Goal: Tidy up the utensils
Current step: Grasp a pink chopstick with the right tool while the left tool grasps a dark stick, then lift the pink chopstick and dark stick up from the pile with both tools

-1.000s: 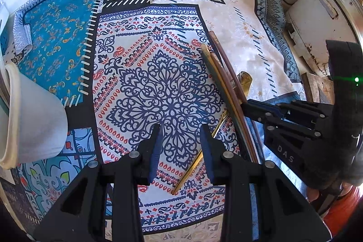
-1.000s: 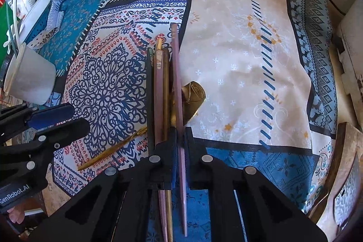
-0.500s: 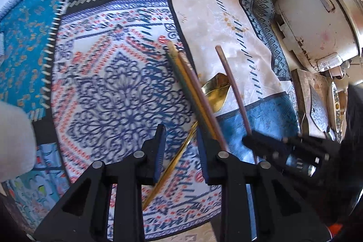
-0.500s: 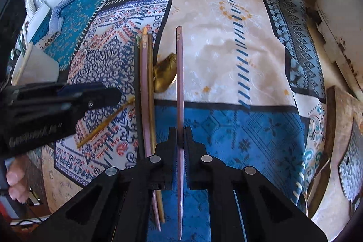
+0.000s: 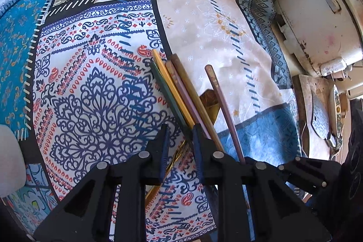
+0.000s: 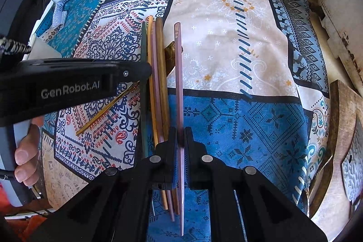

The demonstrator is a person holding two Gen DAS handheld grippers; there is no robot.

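A patchwork-print cloth (image 5: 95, 92) covers the counter and fills most of both views, with panels in blue, cream and a navy-and-red lace pattern. Along its right edge stand a worn white appliance (image 5: 317, 22) and a wooden board (image 6: 340, 128); at the left edge of the left wrist view a white container (image 5: 9, 155) crowds in. The cream panel (image 6: 215, 37) ahead of the utensils lies bare, the widest free stretch of cloth.

The left hand-held gripper (image 5: 179, 137) has just been closing, its jaws narrowed but still apart, with a gold spoon's handle (image 5: 172, 165) seen on the cloth in the gap and no pad pressing on it. In the right wrist view its black body reaches in from the left, ending beside the bundle, with a person's fingers (image 6: 25, 151) behind it.

A bundle of four chopsticks (image 6: 156, 74) lies side by side on the cloth near its middle: dark green, yellow, pink and brown, their far tips roughly level. The spoon's bowl (image 6: 170, 51) peeks out behind them.

The right hand-held gripper (image 6: 180, 135) is pressed together on a single mauve chopstick (image 6: 178, 74), which runs straight ahead, apart from the bundle and to its right.
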